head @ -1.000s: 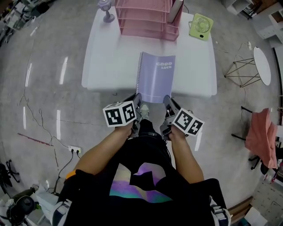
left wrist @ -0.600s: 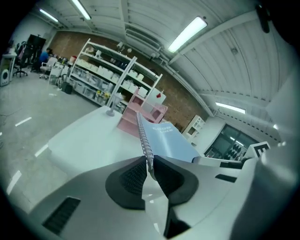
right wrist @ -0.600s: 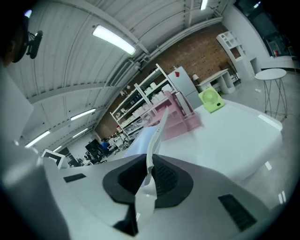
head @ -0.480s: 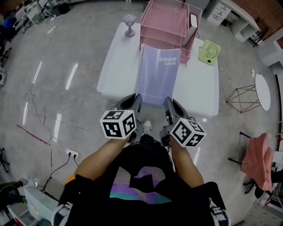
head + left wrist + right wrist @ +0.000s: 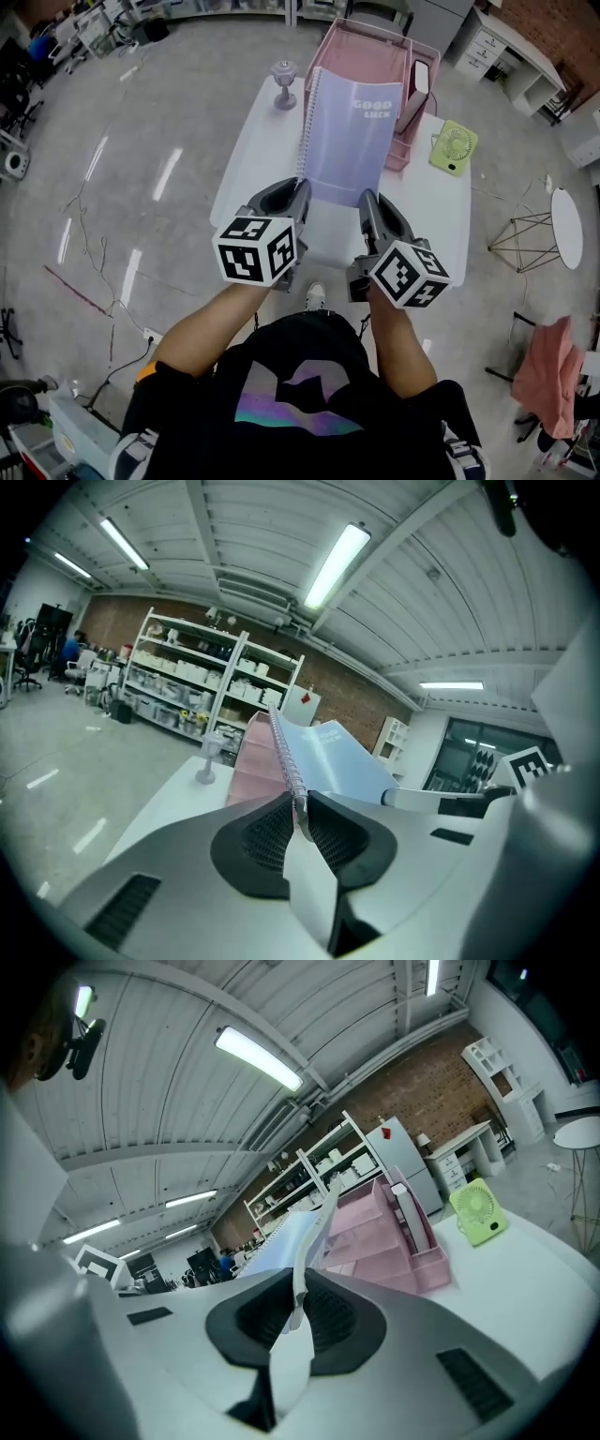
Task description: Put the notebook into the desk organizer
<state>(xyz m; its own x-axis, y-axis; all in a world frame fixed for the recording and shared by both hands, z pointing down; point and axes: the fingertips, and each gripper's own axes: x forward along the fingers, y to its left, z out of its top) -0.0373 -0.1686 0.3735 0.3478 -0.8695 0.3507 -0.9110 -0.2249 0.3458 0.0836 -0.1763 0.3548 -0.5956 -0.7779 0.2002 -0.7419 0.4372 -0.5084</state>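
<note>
A lilac spiral notebook (image 5: 349, 141) hangs in the air above the white table (image 5: 253, 169), its far edge over the pink desk organizer (image 5: 366, 56). My left gripper (image 5: 298, 197) is shut on the near corner by the spiral binding (image 5: 286, 761). My right gripper (image 5: 367, 208) is shut on the other near corner (image 5: 309, 1260). In the right gripper view the pink desk organizer (image 5: 384, 1237) stands just beyond the notebook's edge. The pink desk organizer (image 5: 253, 771) also shows behind the notebook in the left gripper view.
A green fan (image 5: 454, 148) lies on the table right of the organizer. A small grey stand (image 5: 284, 82) sits at the table's far left. A dark upright item (image 5: 419, 80) rests in the organizer's side slot. A wire stool (image 5: 525, 239) and a white side table (image 5: 568, 216) stand at right.
Both grippers have risen and moved forward with the notebook, which has left the table and now reaches over the organizer.
</note>
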